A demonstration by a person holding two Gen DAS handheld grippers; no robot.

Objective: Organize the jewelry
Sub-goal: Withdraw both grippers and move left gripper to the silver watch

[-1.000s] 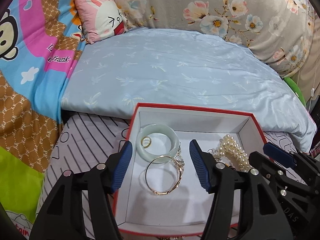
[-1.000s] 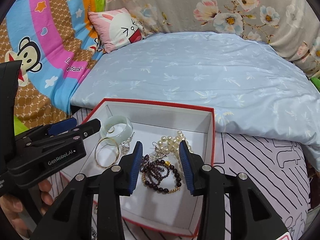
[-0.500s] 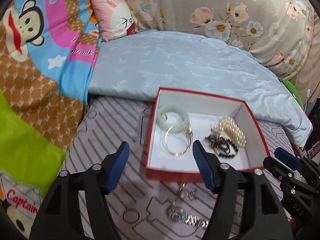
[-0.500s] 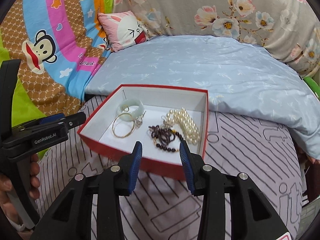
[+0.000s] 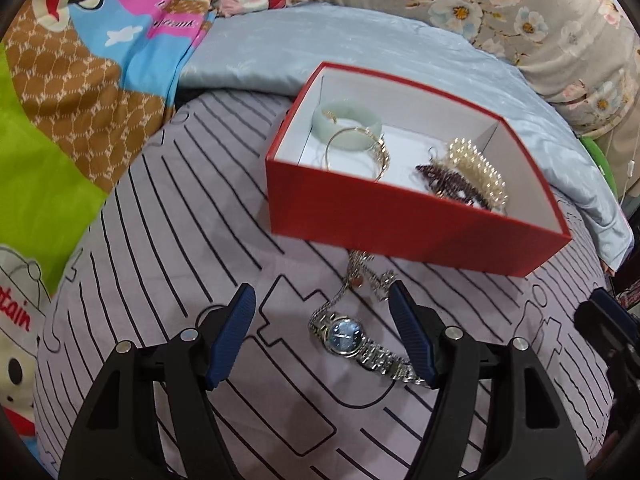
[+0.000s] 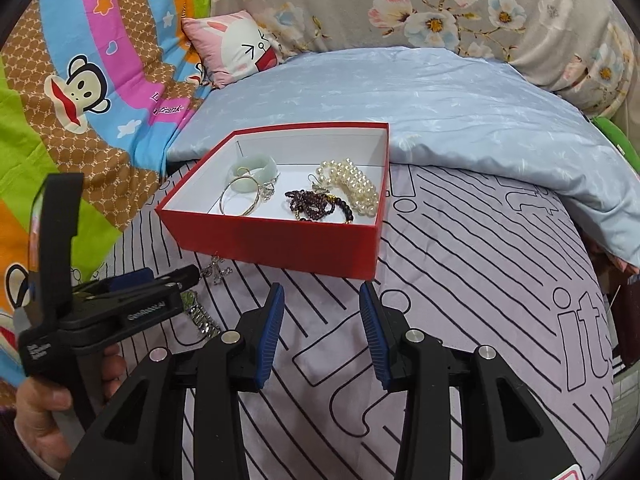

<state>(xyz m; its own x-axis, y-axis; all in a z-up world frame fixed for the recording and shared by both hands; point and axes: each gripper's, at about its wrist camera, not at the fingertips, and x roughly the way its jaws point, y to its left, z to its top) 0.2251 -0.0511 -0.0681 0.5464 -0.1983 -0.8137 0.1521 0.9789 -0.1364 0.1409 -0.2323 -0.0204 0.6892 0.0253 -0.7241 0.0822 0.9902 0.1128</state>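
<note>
A red box (image 5: 400,220) (image 6: 280,240) with a white inside holds a pale jade bangle (image 5: 346,124) (image 6: 256,170), a thin gold bangle (image 5: 354,152) (image 6: 240,198), a dark bead bracelet (image 5: 448,180) (image 6: 316,206) and a pearl bracelet (image 5: 478,170) (image 6: 352,188). In front of the box a silver watch with a blue face (image 5: 346,334) and a silver chain necklace (image 5: 362,276) (image 6: 216,270) lie on the striped cover. My left gripper (image 5: 322,332) is open and empty, its fingers on either side of the watch. My right gripper (image 6: 322,328) is open and empty, just short of the box's front wall.
The box sits on a lilac striped cover (image 6: 460,300). Behind it lies a pale blue quilt (image 6: 400,96), with a cartoon monkey blanket (image 6: 80,92) at the left, a pink rabbit cushion (image 6: 236,48) and floral fabric (image 6: 440,8) at the back.
Both grippers have drawn back out of the box toward me and now stand in front of it. The watch and chain have come into view under my left gripper.
</note>
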